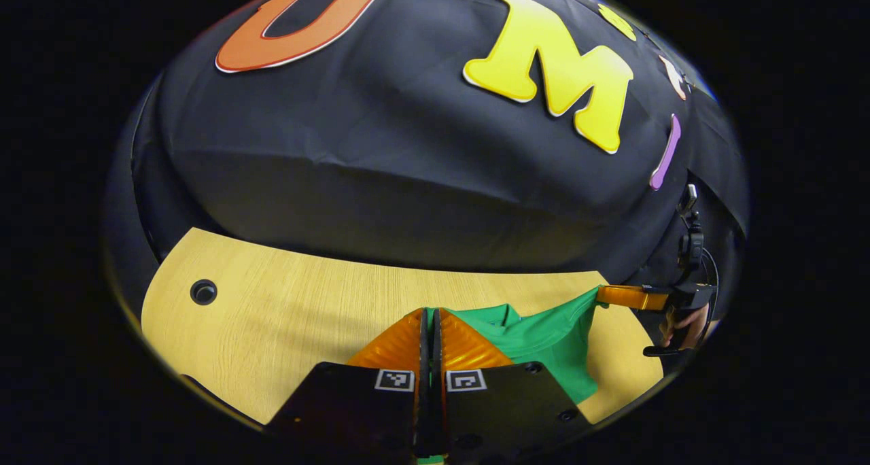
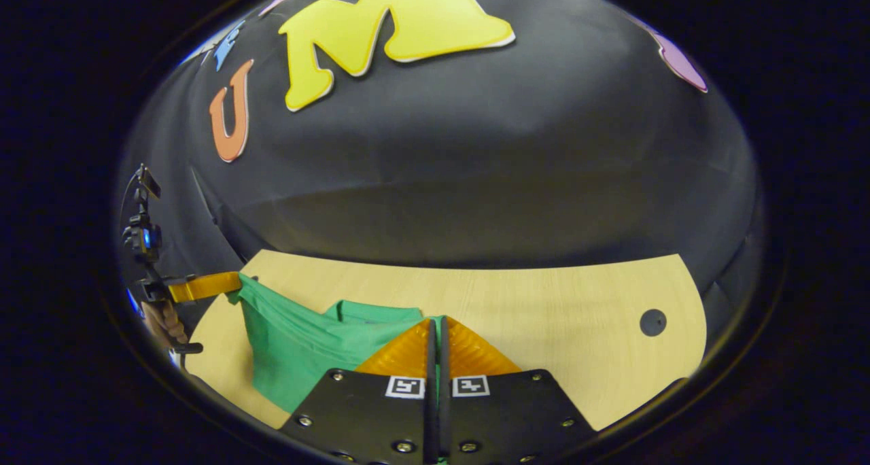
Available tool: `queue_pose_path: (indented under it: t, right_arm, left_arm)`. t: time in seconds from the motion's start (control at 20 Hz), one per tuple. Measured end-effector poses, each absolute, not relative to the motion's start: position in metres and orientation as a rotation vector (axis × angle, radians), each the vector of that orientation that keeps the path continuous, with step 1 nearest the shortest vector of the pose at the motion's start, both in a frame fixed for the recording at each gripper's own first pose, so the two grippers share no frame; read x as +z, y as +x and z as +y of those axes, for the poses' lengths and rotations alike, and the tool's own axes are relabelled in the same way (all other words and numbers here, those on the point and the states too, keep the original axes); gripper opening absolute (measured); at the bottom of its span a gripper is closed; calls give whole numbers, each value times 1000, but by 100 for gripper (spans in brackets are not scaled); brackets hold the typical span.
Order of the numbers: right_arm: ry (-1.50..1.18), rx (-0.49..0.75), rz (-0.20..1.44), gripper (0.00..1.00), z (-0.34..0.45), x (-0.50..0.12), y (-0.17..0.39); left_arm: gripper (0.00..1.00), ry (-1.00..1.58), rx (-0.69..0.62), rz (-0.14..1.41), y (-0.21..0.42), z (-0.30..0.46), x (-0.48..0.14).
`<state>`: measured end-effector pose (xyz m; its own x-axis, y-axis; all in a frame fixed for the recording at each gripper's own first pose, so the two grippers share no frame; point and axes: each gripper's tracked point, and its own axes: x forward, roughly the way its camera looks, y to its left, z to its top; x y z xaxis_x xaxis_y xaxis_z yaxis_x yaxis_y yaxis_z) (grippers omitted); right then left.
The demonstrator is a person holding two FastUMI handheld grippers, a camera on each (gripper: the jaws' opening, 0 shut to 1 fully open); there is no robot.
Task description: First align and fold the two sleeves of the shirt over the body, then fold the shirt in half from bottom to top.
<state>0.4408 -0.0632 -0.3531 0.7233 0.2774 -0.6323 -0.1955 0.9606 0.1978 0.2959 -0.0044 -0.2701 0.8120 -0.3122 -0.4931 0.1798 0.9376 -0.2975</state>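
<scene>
A green shirt (image 1: 544, 336) hangs stretched between my two grippers above the wooden table (image 1: 285, 315). In the left gripper view, my left gripper (image 1: 429, 313) is shut on a green edge of the cloth at the bottom centre. At the far right of the same view, my right gripper (image 1: 601, 294) pinches another corner. In the right gripper view, my right gripper (image 2: 435, 321) is shut on the shirt (image 2: 299, 342), and my left gripper (image 2: 238, 281) holds the far corner at the left. The collar opening shows between them, while the lower body drapes down to the table.
The table (image 2: 544, 315) has a round cable hole (image 1: 203, 291), also seen as the hole (image 2: 652, 322) at the right. Black booth cloth rises right behind the table's far edge. A hand (image 1: 686, 325) grips the other tool's handle.
</scene>
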Motion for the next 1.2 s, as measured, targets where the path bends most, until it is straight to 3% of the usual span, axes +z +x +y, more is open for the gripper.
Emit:
queue_pose_path:
  t: [0.45,0.5,0.6,0.65,0.7,0.8,1.2]
  right_arm:
    - [45,141,762,4,-79,-399,455]
    - [49,139,763,6,-78,-399,456]
    - [41,123,757,23,-83,-396,453]
    - [54,117,750,42,-85,-389,451]
    - [75,103,738,61,-84,-381,450]
    - [97,62,709,99,-90,-366,444]
    - [41,48,543,100,-72,-274,388]
  left_arm:
    - [8,-261,-155,648,306,0,-327]
    - [32,-245,-145,656,306,0,-332]
    - [56,-214,-123,651,305,5,-329]
    - [63,-207,-111,637,305,7,-324]
    - [88,-196,-92,620,306,10,-319]
    - [100,-185,-70,597,300,14,-306]
    - [100,-151,-35,438,251,19,-202]
